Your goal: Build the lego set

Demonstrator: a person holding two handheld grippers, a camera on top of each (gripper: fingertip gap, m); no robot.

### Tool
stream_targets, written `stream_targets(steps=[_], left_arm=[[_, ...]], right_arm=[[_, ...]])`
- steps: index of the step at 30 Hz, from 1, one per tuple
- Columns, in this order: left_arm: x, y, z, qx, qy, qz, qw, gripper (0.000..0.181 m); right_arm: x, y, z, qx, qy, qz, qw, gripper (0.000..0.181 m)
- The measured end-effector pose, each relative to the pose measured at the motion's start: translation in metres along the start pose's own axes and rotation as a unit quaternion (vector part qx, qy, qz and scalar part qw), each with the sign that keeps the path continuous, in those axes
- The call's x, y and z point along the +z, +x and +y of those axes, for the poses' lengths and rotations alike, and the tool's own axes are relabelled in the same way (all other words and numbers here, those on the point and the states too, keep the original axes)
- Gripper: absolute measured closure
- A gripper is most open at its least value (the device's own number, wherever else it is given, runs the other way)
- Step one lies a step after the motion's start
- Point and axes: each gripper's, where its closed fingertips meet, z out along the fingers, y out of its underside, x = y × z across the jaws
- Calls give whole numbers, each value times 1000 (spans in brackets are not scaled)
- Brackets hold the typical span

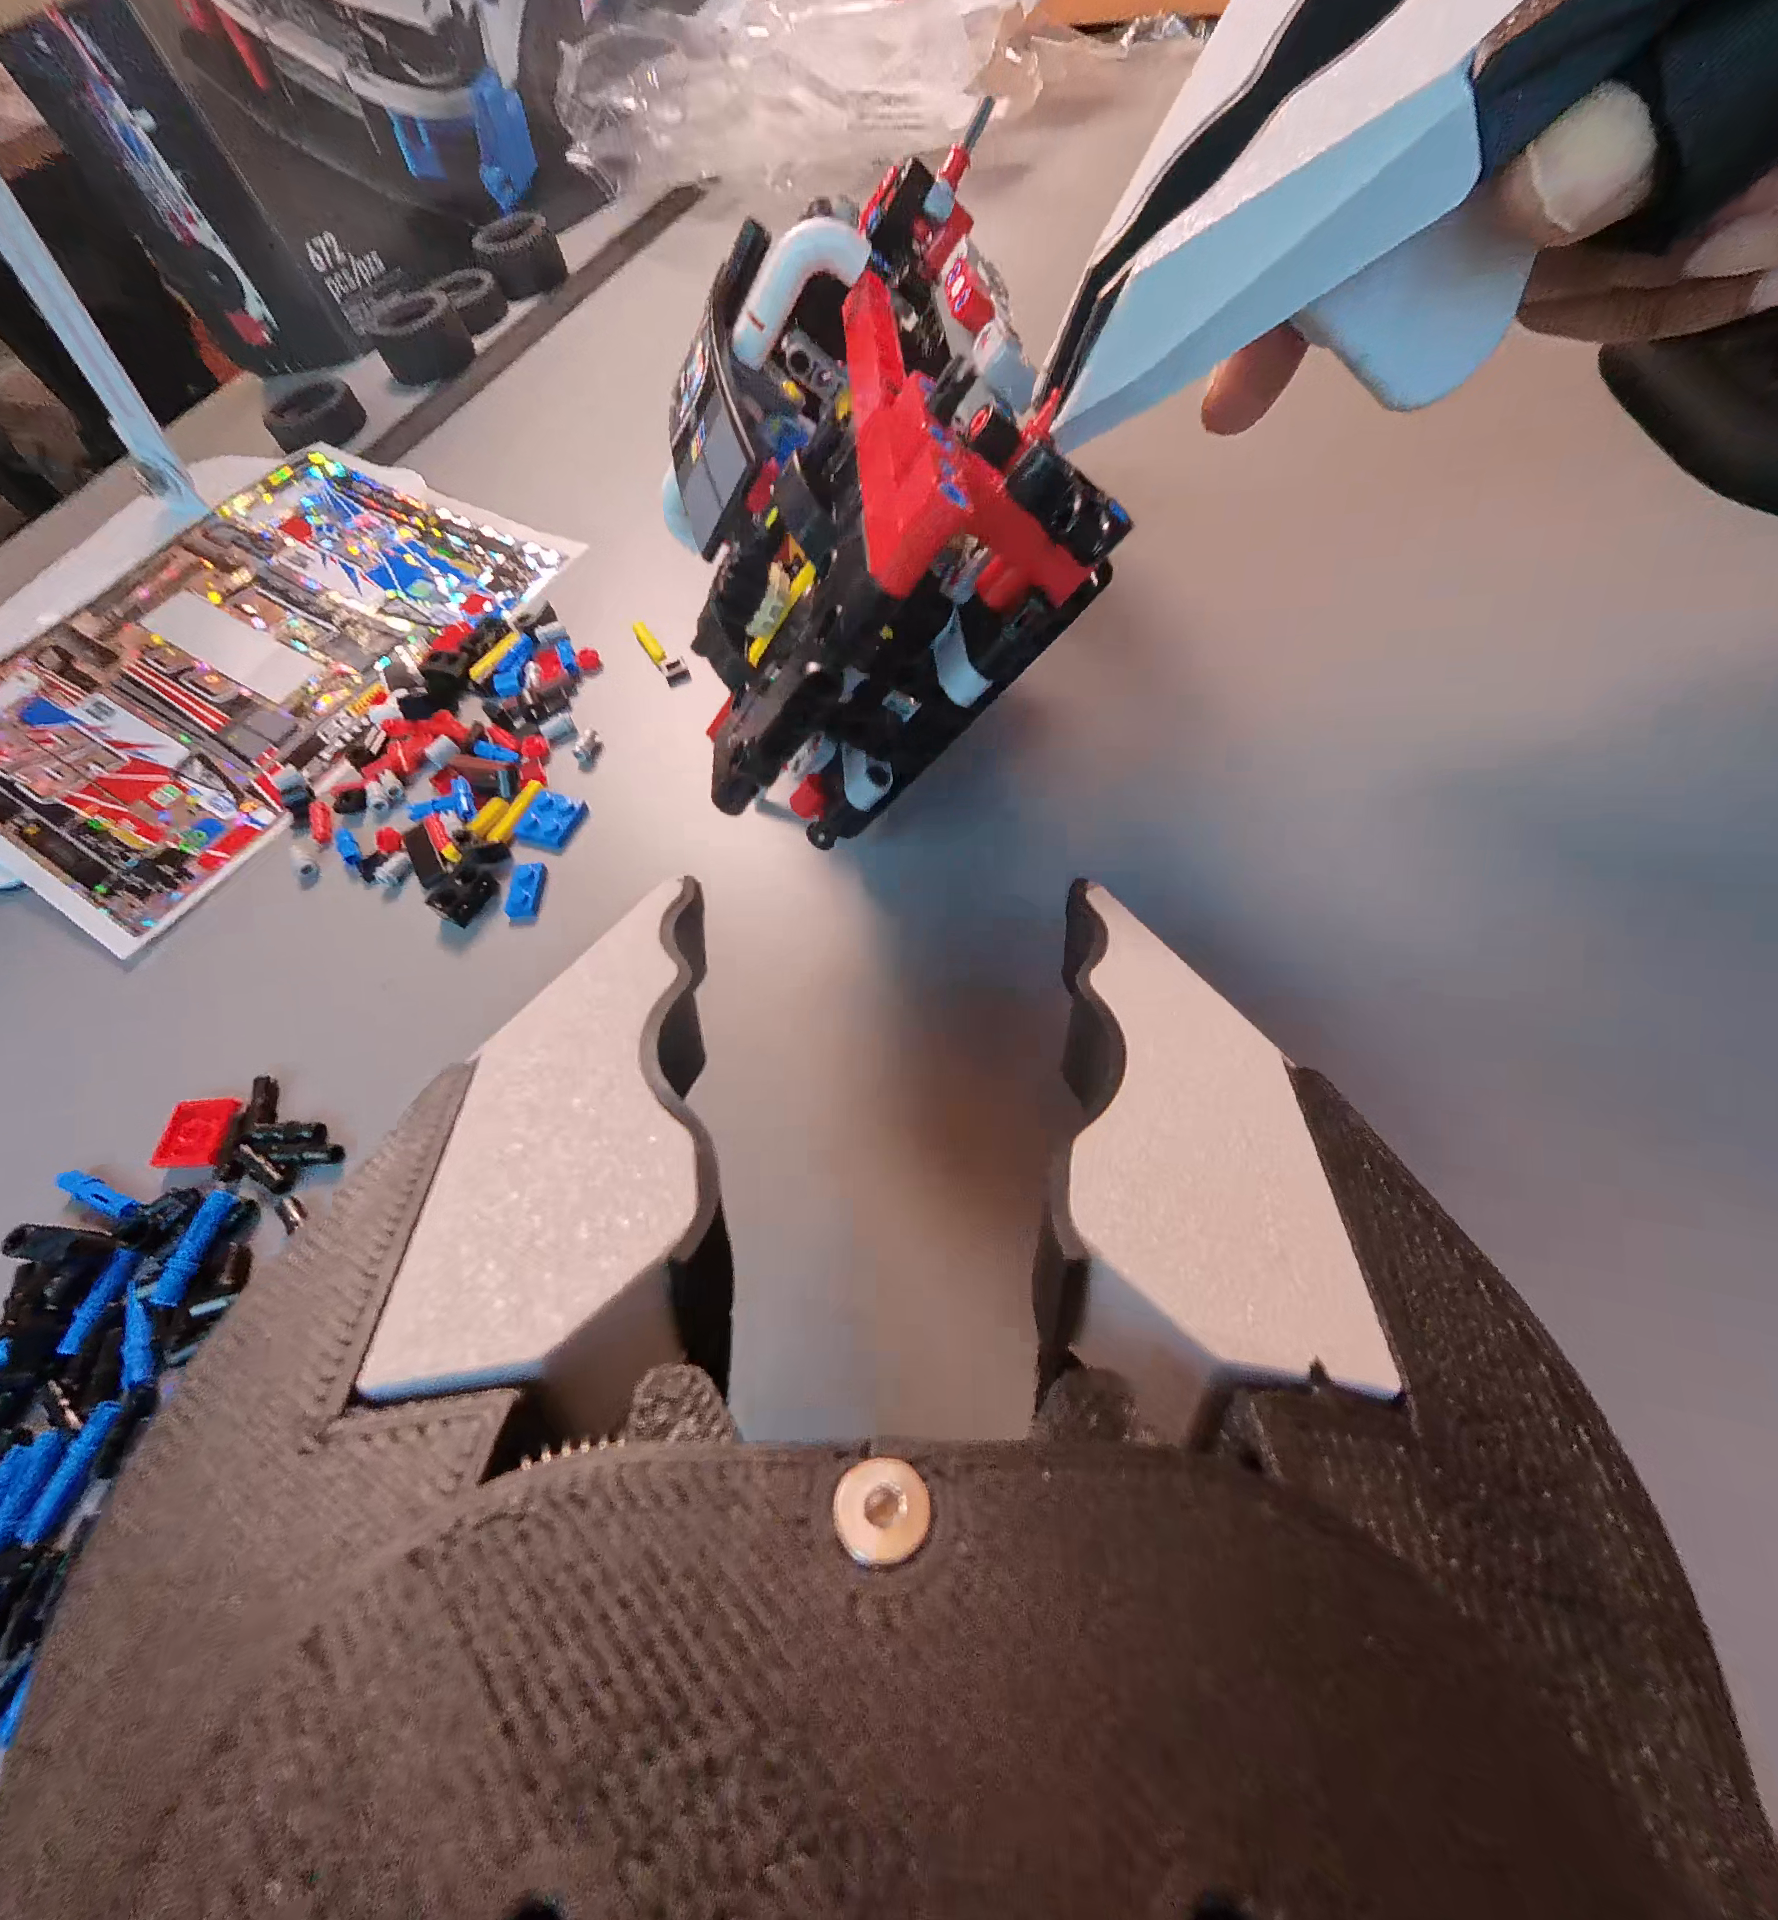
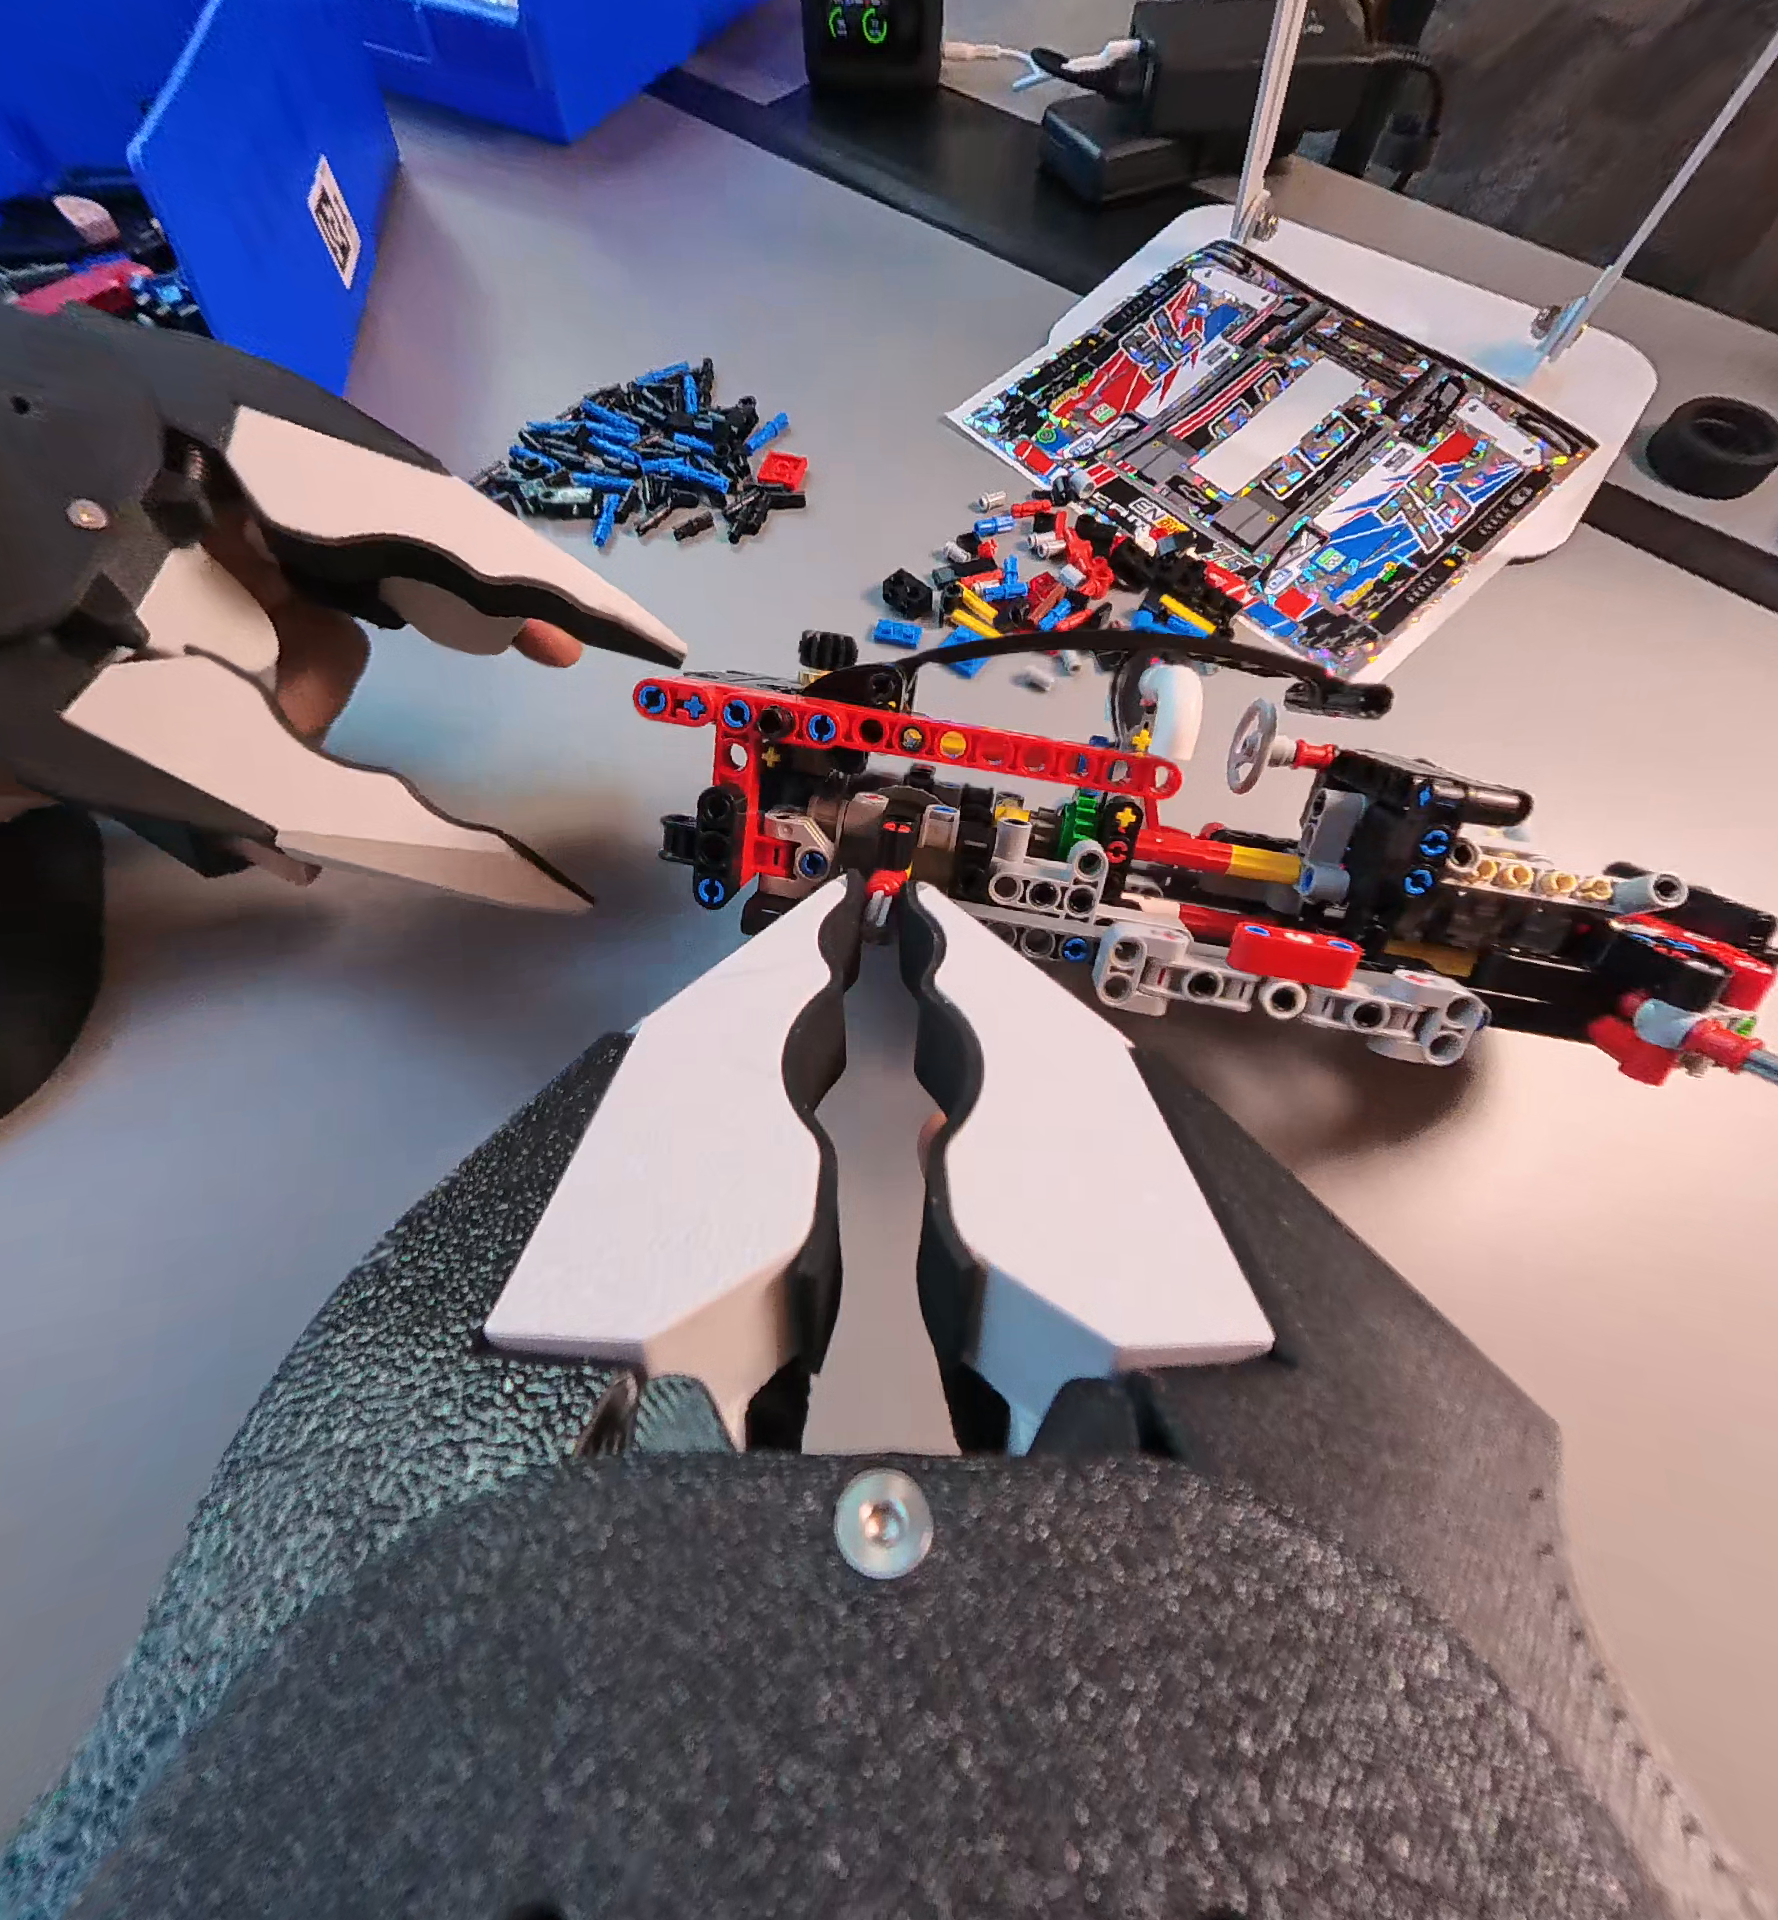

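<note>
The part-built red, black and grey Lego car [image 2: 1072, 831] lies on its side on the grey table [image 2: 1487, 1299]. My right gripper [image 2: 877, 899] is shut on a small red and grey pin [image 2: 882, 886] at the car's near side, below the long red beam [image 2: 906, 732]. In the left wrist view the right gripper [image 1: 1046, 421] touches the car [image 1: 895, 540] from the upper right. My left gripper [image 1: 885, 894] is open and empty, a little short of the car's near end. It also shows in the right wrist view [image 2: 636, 777], just left of the car.
A shiny sticker sheet [image 1: 189, 675] lies on a white stand base. A pile of small mixed pieces [image 1: 459, 748] sits beside it. A heap of blue and black pins [image 1: 85, 1299] lies at the left. The set's box [image 1: 241, 156], tyres [image 1: 428, 332] and blue bins [image 2: 261, 187] stand at the back.
</note>
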Motion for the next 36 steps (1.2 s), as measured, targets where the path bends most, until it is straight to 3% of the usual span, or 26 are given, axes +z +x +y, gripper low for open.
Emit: stream_targets(steps=[9, 12, 21, 36], left_arm=[[28, -12, -32, 63, 36, -78, 994, 93], [32, -17, -37, 99, 46, -99, 989, 110], [23, -8, -53, -10, 105, 0, 994, 114], [27, -9, -45, -21, 93, 10, 995, 114]], right_arm=[[-3, -6, -27, 24, 25, -23, 999, 178], [-5, -9, -36, 21, 34, -28, 999, 178], [-12, -11, -59, 13, 76, -33, 996, 178], [-6, -12, -57, 10, 83, -36, 996, 178]])
